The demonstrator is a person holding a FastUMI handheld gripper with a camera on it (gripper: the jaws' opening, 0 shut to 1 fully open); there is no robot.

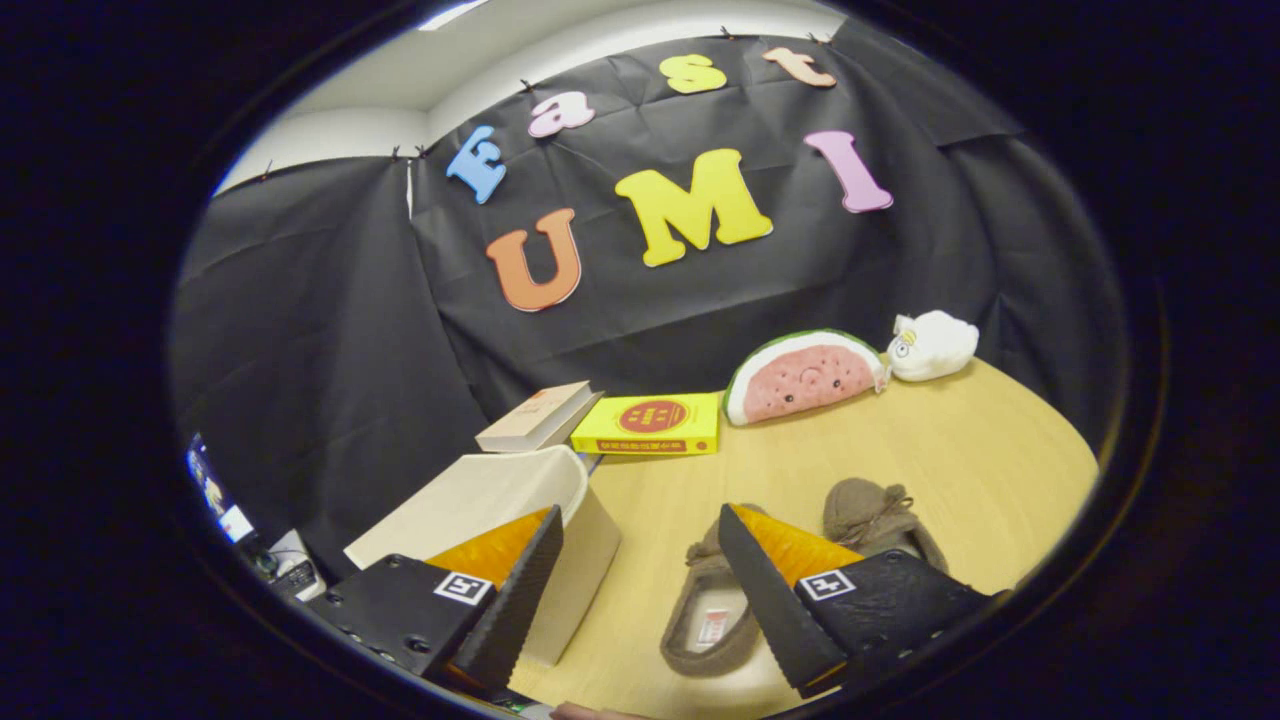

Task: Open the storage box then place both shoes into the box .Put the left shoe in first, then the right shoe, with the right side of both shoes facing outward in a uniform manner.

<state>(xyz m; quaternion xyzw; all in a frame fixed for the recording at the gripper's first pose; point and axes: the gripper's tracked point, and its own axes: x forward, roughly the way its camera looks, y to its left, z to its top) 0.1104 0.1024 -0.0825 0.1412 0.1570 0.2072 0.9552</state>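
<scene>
The gripper (640,575) hangs above a wooden table (980,450) with its fingers spread wide and nothing between them. The storage box (500,500), its lid shut, sits partly under the left finger. Two brown shoes lie side by side: the left shoe (705,620) just inside the right finger, the right shoe (880,520) beyond it. Farther back lie a pale book (535,415), a yellow book (650,423), a watermelon plush (800,378) and a white plush (932,345).

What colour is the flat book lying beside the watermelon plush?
Yellow flat book, with a red round mark on its cover; gripper view.
</scene>
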